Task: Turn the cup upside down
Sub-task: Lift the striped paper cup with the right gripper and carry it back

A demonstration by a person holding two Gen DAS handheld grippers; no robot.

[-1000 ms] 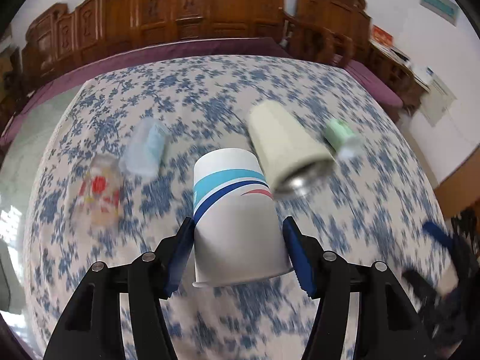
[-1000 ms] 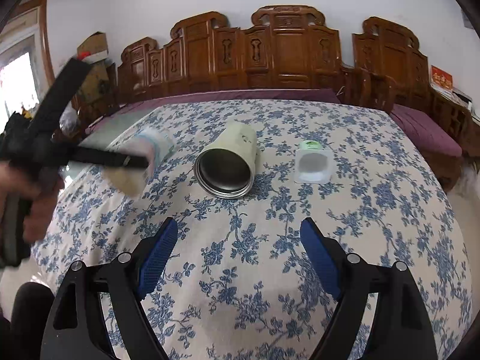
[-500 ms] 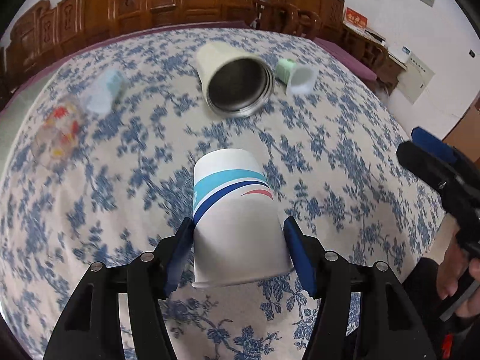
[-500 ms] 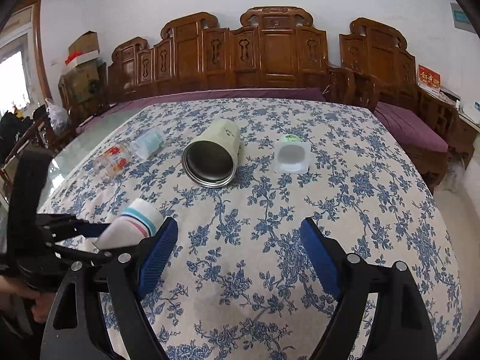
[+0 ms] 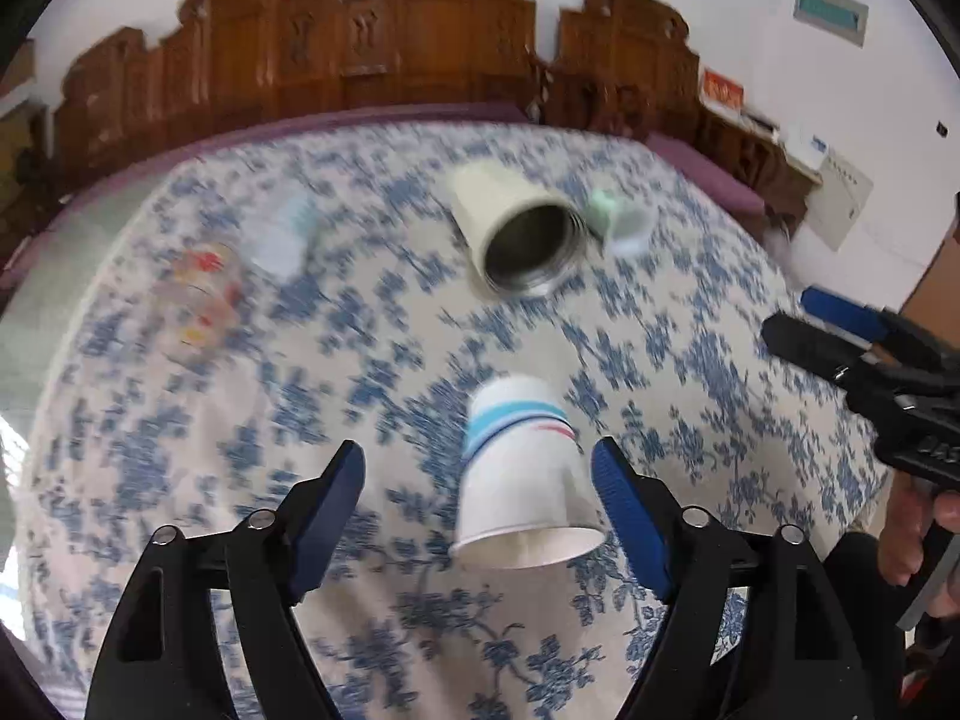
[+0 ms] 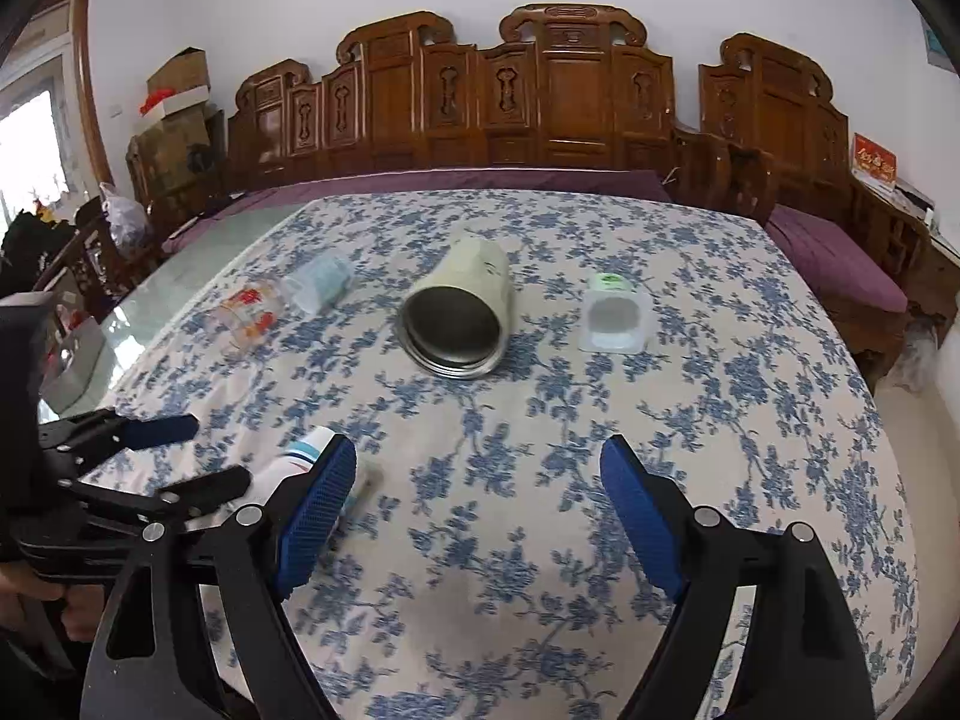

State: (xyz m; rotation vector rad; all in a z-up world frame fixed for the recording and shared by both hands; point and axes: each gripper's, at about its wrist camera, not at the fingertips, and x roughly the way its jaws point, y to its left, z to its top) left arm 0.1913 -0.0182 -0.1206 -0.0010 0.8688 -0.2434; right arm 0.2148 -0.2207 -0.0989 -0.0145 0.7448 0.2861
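A white paper cup with blue and red stripes stands upside down, rim down, on the floral tablecloth. My left gripper is open around it, with the cup nearer the right finger and neither pad touching it. In the right wrist view the cup shows partly behind my right gripper's left finger. My right gripper is open and empty above the cloth.
A cream metal-lined tumbler lies on its side at mid table. A small clear cup with a green base lies to its right. A clear blue cup and a printed glass lie to its left. Carved wooden benches stand behind.
My left gripper has opened and let go of the paper cup, which now stands rim down on the cloth. The left wrist camera is still moving. My right gripper has barely moved.
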